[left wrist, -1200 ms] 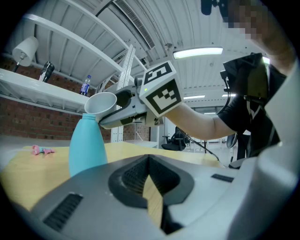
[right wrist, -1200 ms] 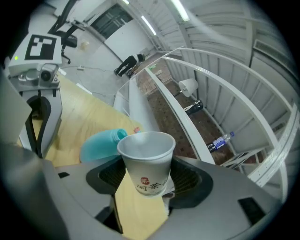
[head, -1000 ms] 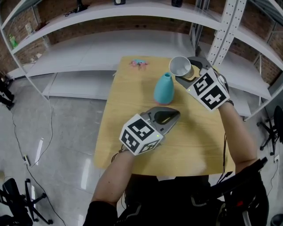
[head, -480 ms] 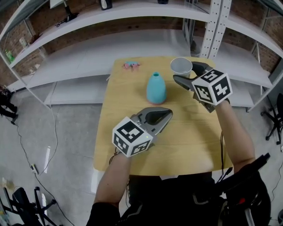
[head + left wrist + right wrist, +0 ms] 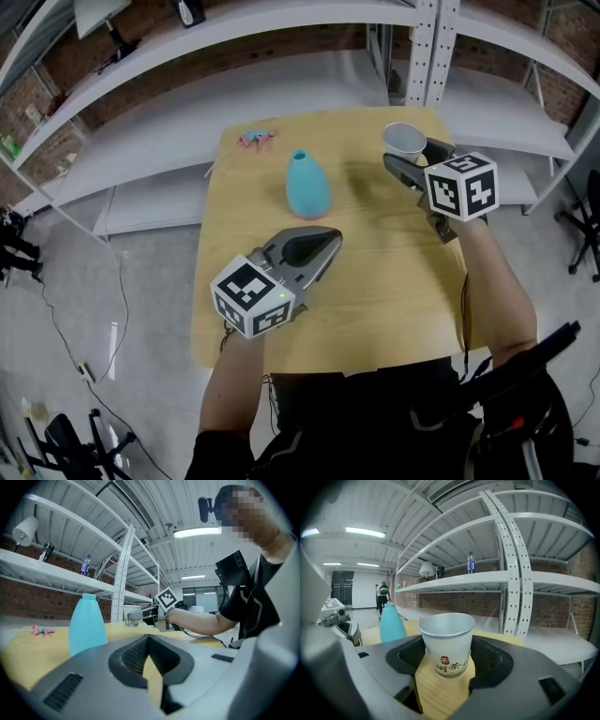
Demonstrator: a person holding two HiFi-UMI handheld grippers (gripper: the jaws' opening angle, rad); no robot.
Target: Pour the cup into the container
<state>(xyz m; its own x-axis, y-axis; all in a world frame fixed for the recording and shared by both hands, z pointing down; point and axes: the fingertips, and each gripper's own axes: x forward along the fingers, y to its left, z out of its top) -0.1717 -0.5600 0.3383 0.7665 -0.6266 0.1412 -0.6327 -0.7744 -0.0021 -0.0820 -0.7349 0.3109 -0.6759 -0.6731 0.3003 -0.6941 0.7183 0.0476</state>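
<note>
Curving white metal shelving point(image 5: 281, 84) is wrapping around the far side of a small wooden table point(image 5: 375, 281), and glossy grey floor point(image 5: 141, 272) is showing at 9 o'clock. From the head view, a teal container point(image 5: 307, 185) shaped like a narrow-necked bottle is standing upright on the table, toward 11 o'clock from its centre. A small pink item point(image 5: 255, 139) is lying near the table's 11 o'clock corner, well apart from the container.

The right hand-held gripper point(image 5: 413, 156) is reaching toward the table's 1 o'clock corner, with its jaws pinching a white paper cup point(image 5: 405, 141) by the lower sides. In the right gripper view, the cup point(image 5: 447, 648) is sitting upright between the jaws, showing red and dark print on its side. The container point(image 5: 392, 623) is standing at 9 o'clock of it. Whether the cup is touching the table is unclear. The cup is at 2 o'clock of the container, well apart from it.

The left hand-held gripper point(image 5: 330, 238) is sitting at 6 o'clock of the container, near it but not touching. Its jaws are pressed together at the tips, with nothing between them, and are pointing toward 1 o'clock. A bare forearm is extending behind each hand-held gripper toward 6 o'clock.
</note>
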